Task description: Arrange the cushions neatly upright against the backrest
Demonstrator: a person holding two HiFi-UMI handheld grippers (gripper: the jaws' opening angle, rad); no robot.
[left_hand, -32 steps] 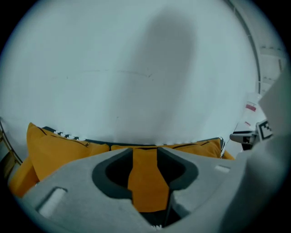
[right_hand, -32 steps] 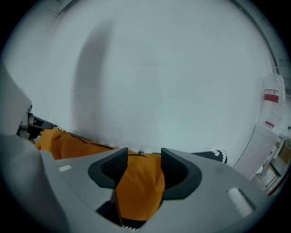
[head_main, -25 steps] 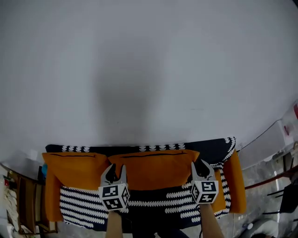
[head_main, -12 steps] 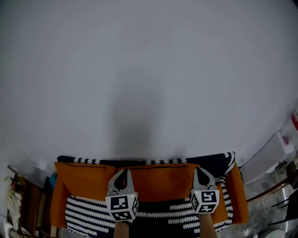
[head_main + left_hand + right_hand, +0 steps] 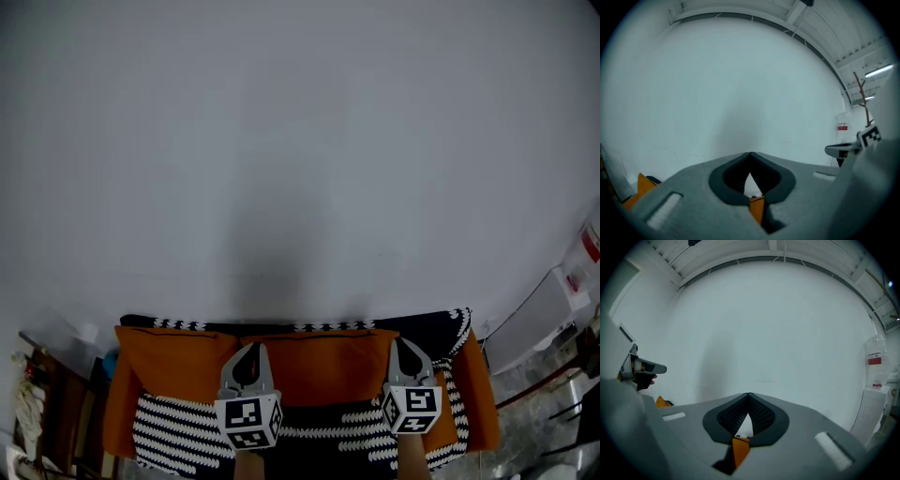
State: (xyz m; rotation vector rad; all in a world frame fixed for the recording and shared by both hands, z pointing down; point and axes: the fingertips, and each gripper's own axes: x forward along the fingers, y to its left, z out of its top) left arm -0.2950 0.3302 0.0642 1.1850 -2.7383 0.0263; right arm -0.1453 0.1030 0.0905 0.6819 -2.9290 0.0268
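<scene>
Three orange cushions stand in a row against the backrest of a sofa with a dark cover striped in white. The middle cushion is in front of both grippers. My left gripper is over its left end and my right gripper over its right end. Both sets of jaws are shut, tips touching, with nothing visible between the tips. The left gripper view and right gripper view face the white wall. A strip of orange cushion shows through the gap lower down.
A white wall rises behind the sofa. The left cushion and right cushion flank the middle one. Wooden furniture stands at the left. A white unit and a red-labelled bottle stand at the right.
Both grippers' jaws went from open to shut and both hands rose. The sofa and cushions sit a little lower in the head view. The cushions keep their places.
</scene>
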